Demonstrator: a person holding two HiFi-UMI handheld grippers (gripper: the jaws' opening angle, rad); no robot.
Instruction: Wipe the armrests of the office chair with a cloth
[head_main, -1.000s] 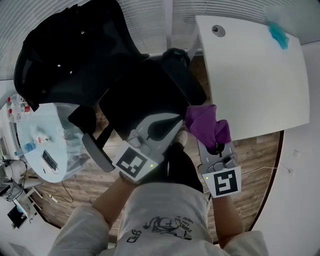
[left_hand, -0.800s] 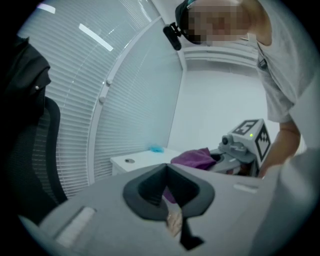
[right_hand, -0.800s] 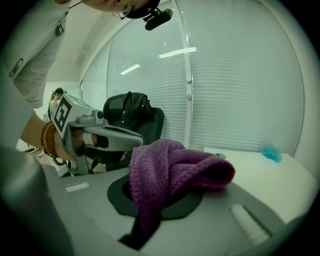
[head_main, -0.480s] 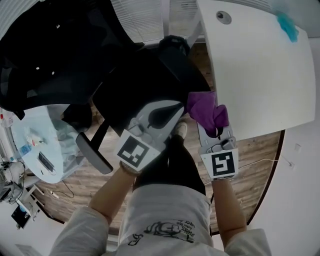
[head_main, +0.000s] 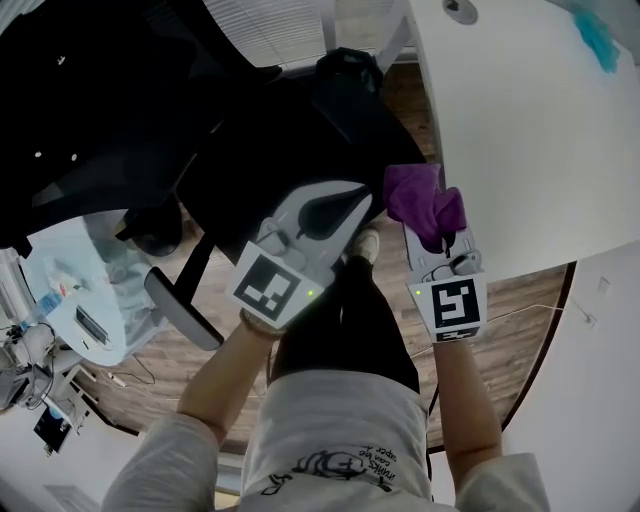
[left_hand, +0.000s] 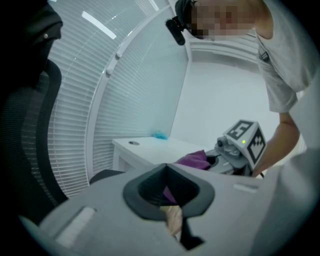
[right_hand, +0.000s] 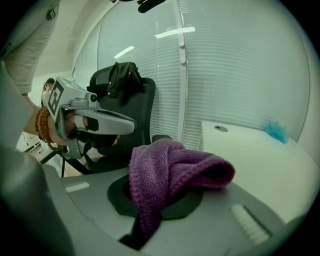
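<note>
Cloth (right_hand: 170, 172) hangs pinched in right gripper (head_main: 433, 236); left gripper (head_main: 356, 204), closed, points forward alongside.

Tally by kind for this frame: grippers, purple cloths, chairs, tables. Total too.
Grippers: 2 (left gripper, right gripper)
Purple cloths: 1 (purple cloth, held in the right gripper's fingers)
Chairs: 1 (black office chair)
Tables: 2 (white desk, round table with clutter)
Total: 6
</note>
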